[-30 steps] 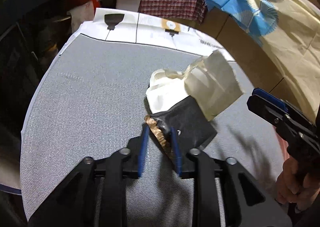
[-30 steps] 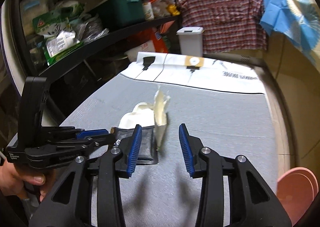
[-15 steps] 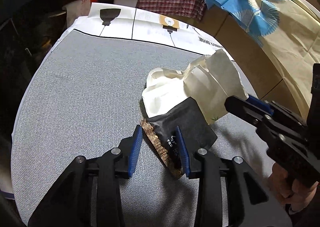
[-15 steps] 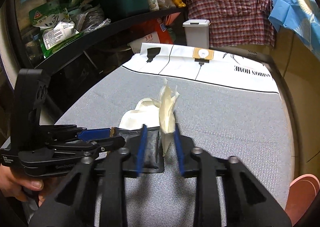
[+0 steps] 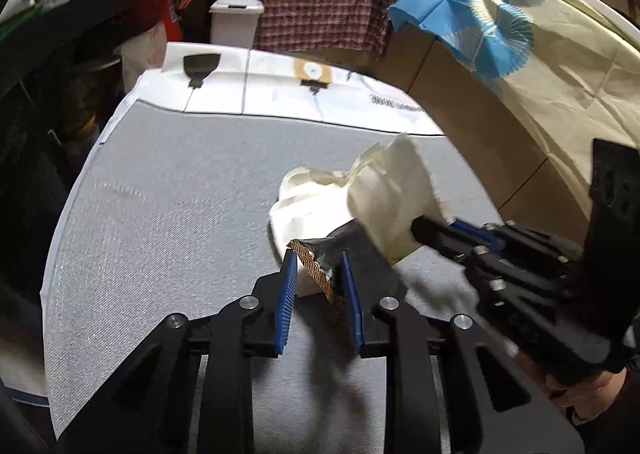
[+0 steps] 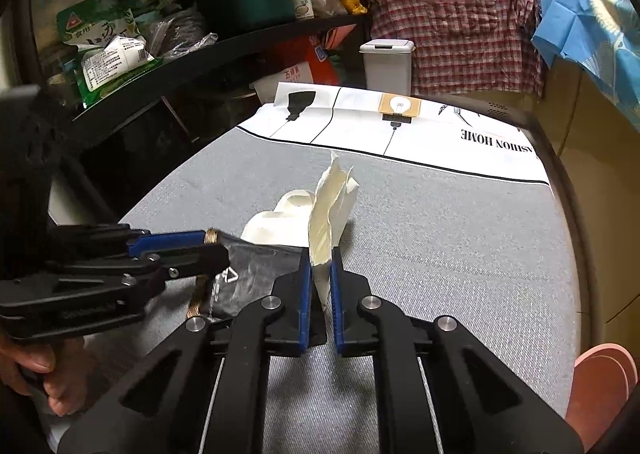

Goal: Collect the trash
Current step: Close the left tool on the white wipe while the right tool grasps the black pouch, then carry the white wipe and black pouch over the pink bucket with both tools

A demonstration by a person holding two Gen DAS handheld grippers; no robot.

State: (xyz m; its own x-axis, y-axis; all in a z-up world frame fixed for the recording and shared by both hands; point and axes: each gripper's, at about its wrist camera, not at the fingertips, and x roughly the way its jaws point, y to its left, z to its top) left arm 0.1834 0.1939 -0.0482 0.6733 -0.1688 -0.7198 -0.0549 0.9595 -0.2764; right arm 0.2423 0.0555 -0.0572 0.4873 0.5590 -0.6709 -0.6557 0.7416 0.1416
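on the grey table (image 5: 168, 190), the right gripper (image 6: 320, 286) has just pinched the cream wrapper (image 6: 330, 210); the left gripper (image 5: 318, 274) fingers keep pinching the black packet (image 5: 340, 242), both ready to lift.

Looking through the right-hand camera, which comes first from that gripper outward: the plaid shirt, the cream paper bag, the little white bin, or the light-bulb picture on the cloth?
1. Cream paper bag: pinched between the right gripper fingers.
2. Light-bulb picture: on the white cloth strip at the table's far end.
3. White bin: just beyond the table edge.
4. Plaid shirt: hanging behind the bin.
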